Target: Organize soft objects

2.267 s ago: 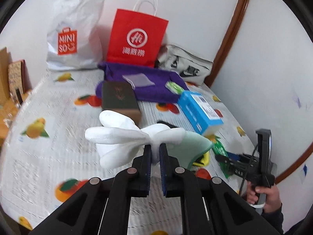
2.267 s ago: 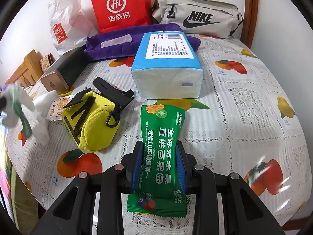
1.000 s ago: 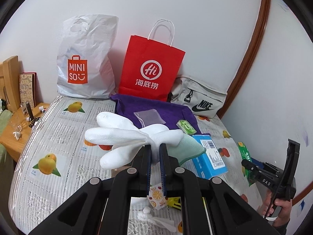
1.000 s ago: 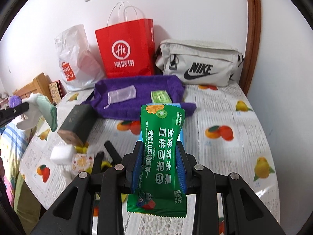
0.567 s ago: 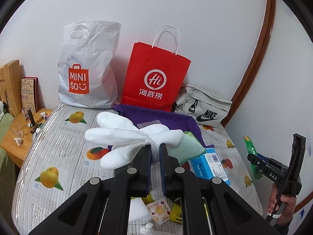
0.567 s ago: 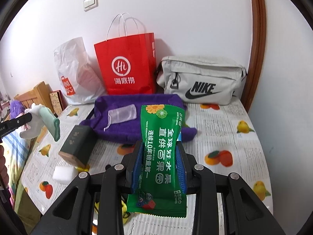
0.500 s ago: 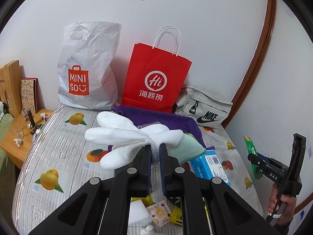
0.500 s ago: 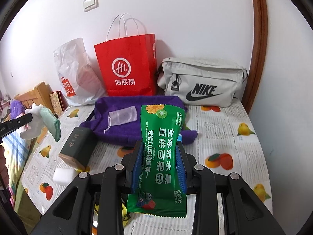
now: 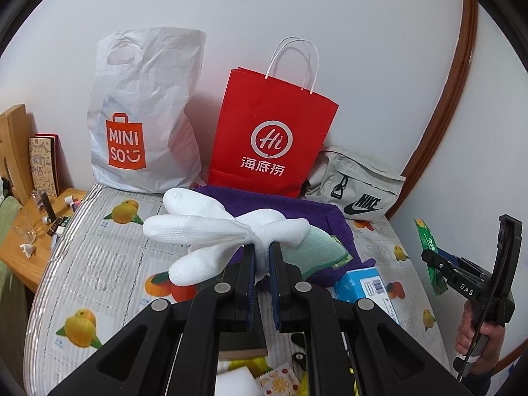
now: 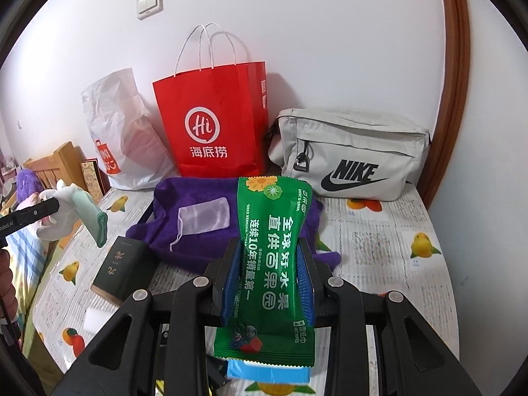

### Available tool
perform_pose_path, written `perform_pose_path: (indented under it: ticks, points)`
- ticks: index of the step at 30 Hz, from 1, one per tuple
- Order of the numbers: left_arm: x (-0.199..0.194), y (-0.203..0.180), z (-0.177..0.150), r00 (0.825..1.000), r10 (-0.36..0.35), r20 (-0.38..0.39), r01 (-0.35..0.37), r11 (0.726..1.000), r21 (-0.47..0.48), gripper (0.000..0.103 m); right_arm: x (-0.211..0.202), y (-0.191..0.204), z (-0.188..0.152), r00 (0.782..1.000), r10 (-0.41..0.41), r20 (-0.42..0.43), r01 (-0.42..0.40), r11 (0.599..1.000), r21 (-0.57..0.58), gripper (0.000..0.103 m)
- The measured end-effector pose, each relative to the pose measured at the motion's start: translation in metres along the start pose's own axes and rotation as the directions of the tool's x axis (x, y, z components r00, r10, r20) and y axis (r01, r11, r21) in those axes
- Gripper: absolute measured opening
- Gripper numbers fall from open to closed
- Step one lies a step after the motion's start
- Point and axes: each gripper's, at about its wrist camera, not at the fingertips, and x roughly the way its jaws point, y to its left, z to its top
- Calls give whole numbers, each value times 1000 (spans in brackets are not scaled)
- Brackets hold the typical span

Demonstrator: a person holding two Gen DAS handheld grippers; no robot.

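**Mia:** What is each grabber holding?

**Dad:** The left gripper (image 9: 261, 257) is squeezed tight on a white glove (image 9: 211, 231) with a green cuff. The right gripper (image 10: 268, 270) is pinching a green wet-wipes pack (image 10: 275, 264) on both sides. Both things are up in the air, above the bed (image 10: 379, 250).

**Mia:** Where should they go?

**Dad:** I think into a bag at the wall. The red paper bag (image 10: 214, 122) stands open at the top, next to the white MINISO bag (image 9: 145, 115) and the grey Nike bag (image 10: 349, 155).

**Mia:** How do you do it well?

**Dad:** Keep squeezing until the thing is over the opening. The glove is floppy, so its fingers could catch the rim. Lower it in first, then let go. Do one hand at a time so the grabbers don't bump.
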Motion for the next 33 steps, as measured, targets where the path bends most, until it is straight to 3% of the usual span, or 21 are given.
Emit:
perform_pose_path:
  ticks: [19, 33]
  points:
    - [97, 14, 18, 994, 18, -110, -20, 1000, -16, 8, 93, -11, 25, 996, 26, -80, -26, 1000, 1, 32]
    - [163, 22, 14, 975, 21, -222, -23, 1000, -3, 9, 178, -14, 41, 983, 46, -179, -57, 997, -52, 32]
